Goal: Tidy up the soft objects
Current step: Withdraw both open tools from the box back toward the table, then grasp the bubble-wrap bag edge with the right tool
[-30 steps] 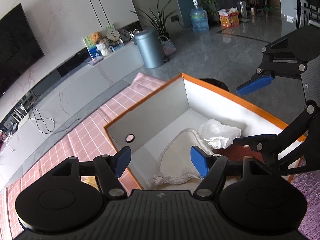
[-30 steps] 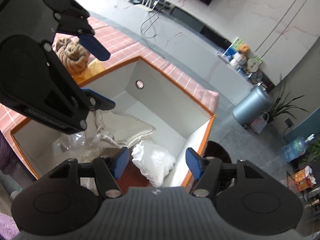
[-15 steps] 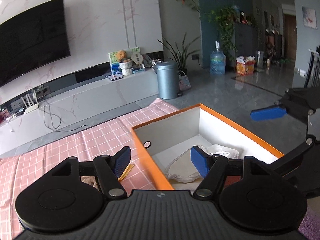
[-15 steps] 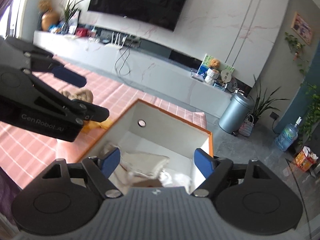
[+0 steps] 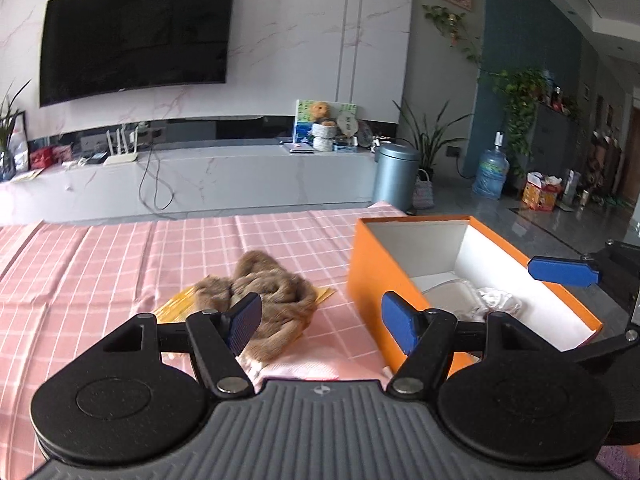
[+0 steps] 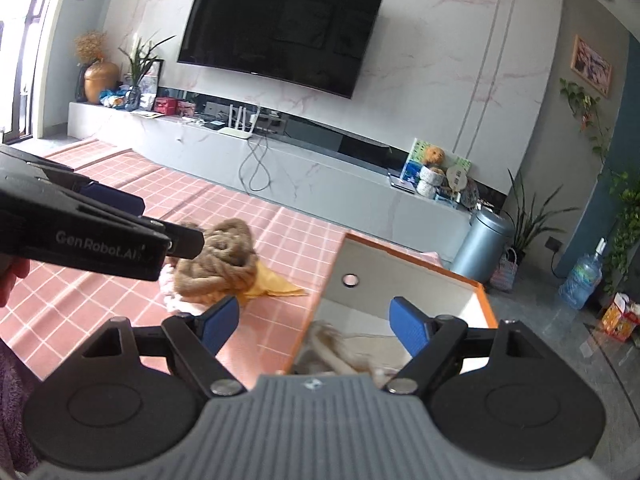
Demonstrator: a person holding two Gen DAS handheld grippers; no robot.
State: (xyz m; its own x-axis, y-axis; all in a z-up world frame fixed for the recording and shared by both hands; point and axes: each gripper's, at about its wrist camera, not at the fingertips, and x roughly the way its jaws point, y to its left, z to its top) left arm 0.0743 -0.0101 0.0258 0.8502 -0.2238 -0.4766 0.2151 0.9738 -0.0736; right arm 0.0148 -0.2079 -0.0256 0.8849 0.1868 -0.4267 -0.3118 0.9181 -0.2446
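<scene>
A brown knitted scarf (image 5: 266, 292) lies bunched on a yellow envelope (image 5: 176, 306) on the pink checked tablecloth; it also shows in the right wrist view (image 6: 218, 264). To its right stands an orange box (image 5: 376, 276) with white walls, holding a cream cloth bag (image 5: 448, 292) and a white crumpled cloth (image 5: 498, 300). My left gripper (image 5: 320, 320) is open and empty, just in front of the scarf. My right gripper (image 6: 312, 320) is open and empty, over the box's (image 6: 486, 304) near left edge.
The pink checked tablecloth (image 5: 100, 264) runs left and back. Something pale pink (image 5: 304, 368) lies under the scarf's near side. Beyond the table are a white TV bench (image 5: 200, 180), a grey bin (image 5: 394, 176) and a water jug (image 5: 490, 174).
Both grippers have risen out of the box and tilted up to level. The left one swung left to face the scarf. Both stay open and empty.
</scene>
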